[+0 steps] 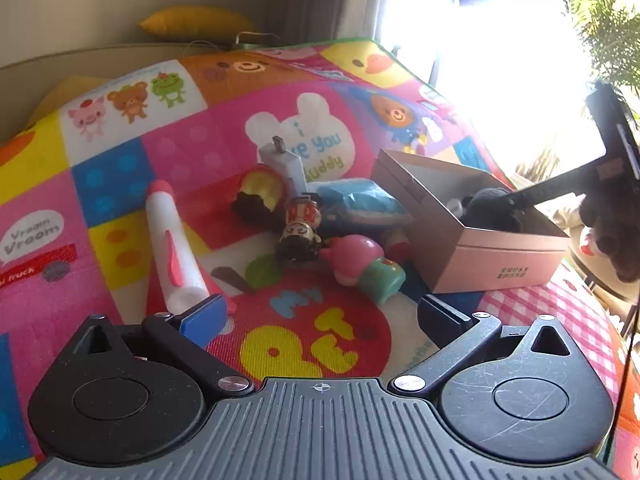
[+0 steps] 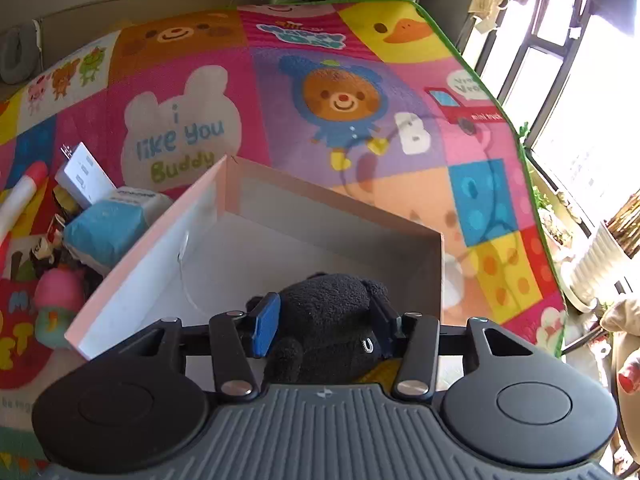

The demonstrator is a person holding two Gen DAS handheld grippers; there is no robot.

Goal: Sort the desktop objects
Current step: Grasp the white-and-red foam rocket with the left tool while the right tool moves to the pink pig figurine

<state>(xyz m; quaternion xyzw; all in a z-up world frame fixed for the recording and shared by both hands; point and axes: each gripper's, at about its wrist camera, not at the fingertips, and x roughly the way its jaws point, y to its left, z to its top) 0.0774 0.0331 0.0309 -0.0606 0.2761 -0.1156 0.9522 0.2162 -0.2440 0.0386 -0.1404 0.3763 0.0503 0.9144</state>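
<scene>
Play mat (image 2: 340, 60): a bright cartoon-patterned sheet is covering the whole work surface and carrying everything below.
Pink box (image 2: 132, 264): an open-topped carton is sitting on the mat at the right of the toy cluster, its white inside showing; in the left wrist view (image 1: 508, 256) its side wall is facing the camera.
Right gripper (image 2: 326, 320): it is clenching the black plush toy (image 2: 328, 312), the blue pad on one side and the dark finger on the other pressing into the fur; the fingers are reaching down into the box from its near edge, tilted downward. In the left wrist view it is coming in as a dark bar from the upper right (image 1: 516, 198).
Black plush toy: it is sitting inside the pink box, at the near end, between the right fingers.
Left gripper (image 1: 320, 312): it is spread wide and gripping nothing, hovering low over the mat just short of the toys, pointing forward at them.
White and red marker (image 1: 172, 248): it is lying on the mat, its lower end just beside the left blue finger pad (image 1: 204, 320).
Blue packet (image 1: 356, 204): it is lying against the box's left side.
Pink-capped figure (image 1: 364, 264): it is lying on its side in front of the packet.
Small doll figure (image 1: 302, 228): it is standing just left of the pink-capped one.
</scene>
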